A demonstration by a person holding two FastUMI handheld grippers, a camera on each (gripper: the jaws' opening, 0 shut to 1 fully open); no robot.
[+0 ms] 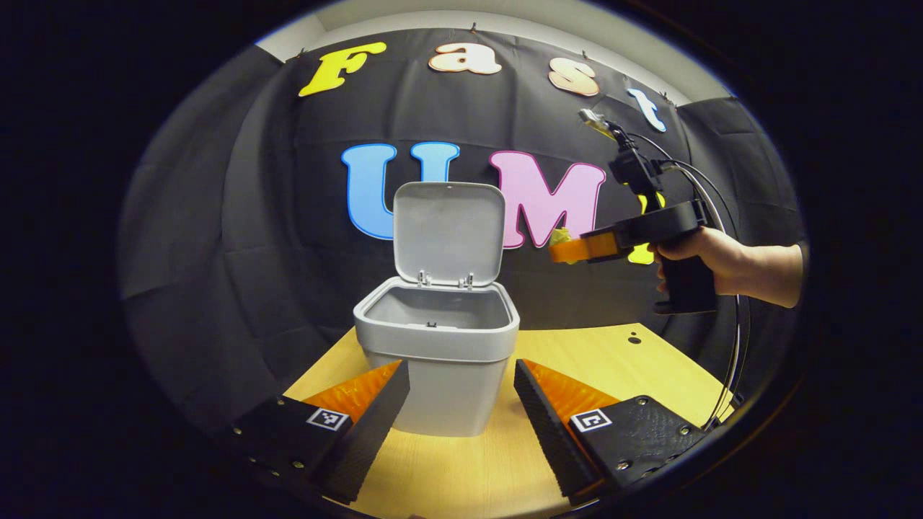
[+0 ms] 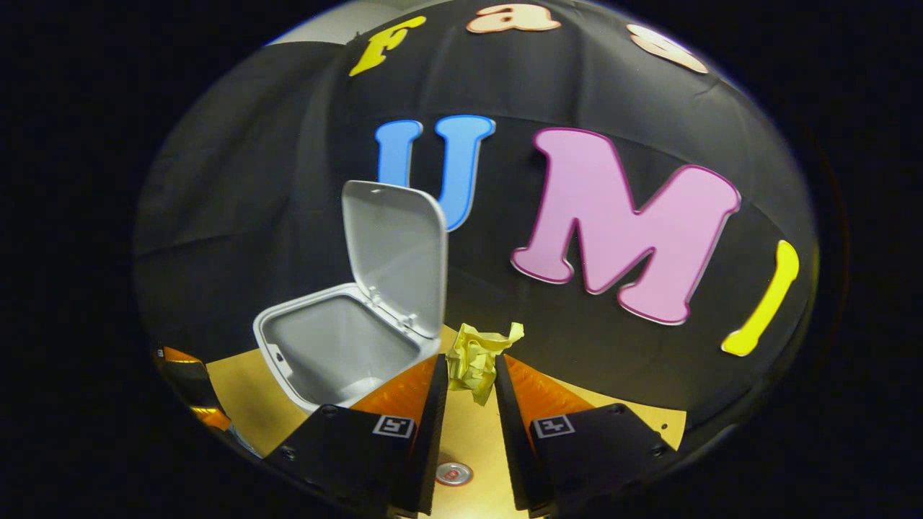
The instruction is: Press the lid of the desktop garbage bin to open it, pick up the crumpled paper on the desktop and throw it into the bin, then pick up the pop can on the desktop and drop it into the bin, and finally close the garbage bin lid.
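The grey desktop bin [image 1: 437,355] stands on the wooden table with its lid [image 1: 448,233] raised upright behind the opening. My left gripper [image 1: 461,386] hangs open low in front of the bin, nothing between its fingers. A hand holds my right gripper [image 1: 559,249] in the air to the right of the lid, above rim height. In the right gripper view my right gripper [image 2: 471,371] is shut on the yellow crumpled paper [image 2: 477,355], to the right of the open bin [image 2: 339,346]. The pop can [image 2: 454,473] shows its top on the table far below.
The wooden table [image 1: 649,367] runs to the right of the bin with a small dark hole near its back edge. Cables [image 1: 728,303] trail from the right gripper's handle down past the table's right side. Black cloth walls close in behind.
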